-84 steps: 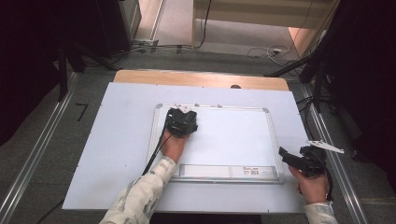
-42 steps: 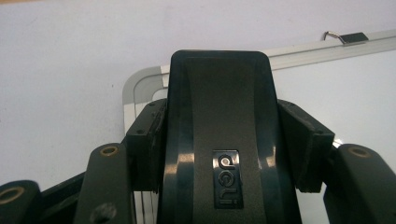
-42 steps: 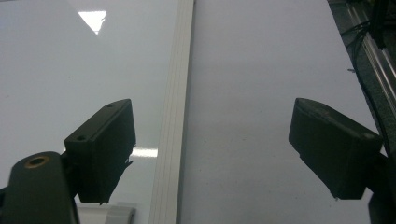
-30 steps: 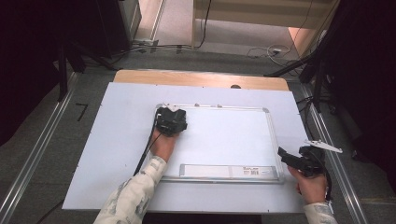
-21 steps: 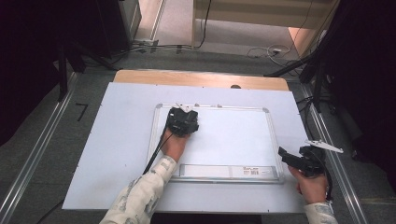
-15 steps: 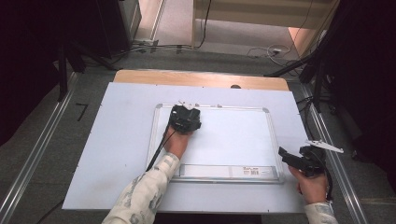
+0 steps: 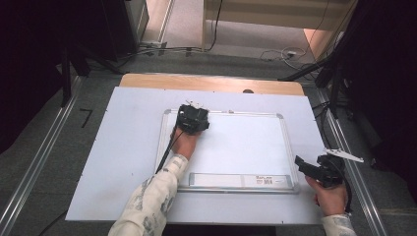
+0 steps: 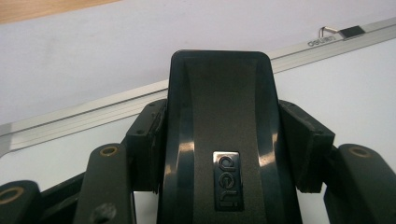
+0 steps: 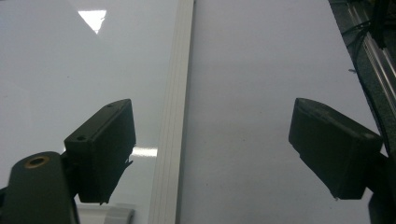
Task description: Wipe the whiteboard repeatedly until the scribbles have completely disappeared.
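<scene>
A white whiteboard (image 7: 246,142) with a silver frame lies flat on the table. My left gripper (image 7: 193,119) is near the board's top-left corner, shut on a black eraser (image 8: 219,154) marked "deli". The eraser rests on the board just below the top frame (image 8: 93,112). My right gripper (image 7: 301,164) is held at the board's lower right edge, its jaws wide open with nothing between them. In the right gripper view, the right gripper (image 9: 210,154) straddles the board's side frame (image 9: 175,116).
A white sheet (image 7: 128,147) covers the table, with a wooden strip (image 7: 211,82) at its far edge. The board's pen tray (image 7: 241,181) runs along its near side. Metal rails (image 7: 44,157) flank the table, and cables lie on the floor behind.
My left gripper slid the eraser a little to the right from the top-left corner, then slightly toward the top frame. The right gripper stayed put.
</scene>
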`<state>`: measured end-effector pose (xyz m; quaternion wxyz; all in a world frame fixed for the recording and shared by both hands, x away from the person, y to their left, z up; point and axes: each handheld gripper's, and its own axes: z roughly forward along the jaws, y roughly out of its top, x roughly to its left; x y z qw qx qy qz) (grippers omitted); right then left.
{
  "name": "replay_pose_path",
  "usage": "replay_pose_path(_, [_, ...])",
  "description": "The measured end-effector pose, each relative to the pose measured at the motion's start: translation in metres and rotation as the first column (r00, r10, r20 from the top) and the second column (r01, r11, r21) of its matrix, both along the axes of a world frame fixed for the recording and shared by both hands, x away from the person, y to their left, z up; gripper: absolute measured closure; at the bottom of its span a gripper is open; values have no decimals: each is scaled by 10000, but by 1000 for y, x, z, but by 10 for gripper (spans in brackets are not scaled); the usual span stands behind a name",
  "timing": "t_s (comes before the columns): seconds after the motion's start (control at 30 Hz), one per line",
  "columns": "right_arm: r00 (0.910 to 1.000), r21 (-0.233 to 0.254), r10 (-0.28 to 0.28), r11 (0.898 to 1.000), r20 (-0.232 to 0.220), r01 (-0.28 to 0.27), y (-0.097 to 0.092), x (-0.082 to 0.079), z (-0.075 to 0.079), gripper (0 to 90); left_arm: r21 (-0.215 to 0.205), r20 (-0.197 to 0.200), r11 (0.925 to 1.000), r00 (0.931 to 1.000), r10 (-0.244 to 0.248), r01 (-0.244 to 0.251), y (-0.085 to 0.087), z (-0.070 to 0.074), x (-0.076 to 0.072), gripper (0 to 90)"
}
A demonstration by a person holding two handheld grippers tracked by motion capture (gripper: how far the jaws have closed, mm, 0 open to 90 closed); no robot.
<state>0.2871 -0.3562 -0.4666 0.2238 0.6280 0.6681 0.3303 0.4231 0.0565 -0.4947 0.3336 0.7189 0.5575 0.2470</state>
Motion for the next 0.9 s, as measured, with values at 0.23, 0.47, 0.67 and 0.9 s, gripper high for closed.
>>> replay_pose_path(0.23, [10000,7,-72,10000,-29,72,-2,-2,0,134,-46,13,9989,9989,465,-465,23,-1,-5,408])
replay_pose_path(0.47, [10000,-20,-48,10000,-22,48,0,-3,0,135,40,-83,9941,9940,1088,-1088,50,-1,-11,408])
replay_pose_path(0.67, [10000,-42,-72,10000,-23,72,0,-3,1,135,119,-108,9913,9913,1308,-1307,60,-1,-17,408])
replay_pose_path(0.9, [10000,-48,-53,10000,-4,53,-1,-2,0,135,214,-118,9925,9926,1207,-1204,58,-1,-27,409])
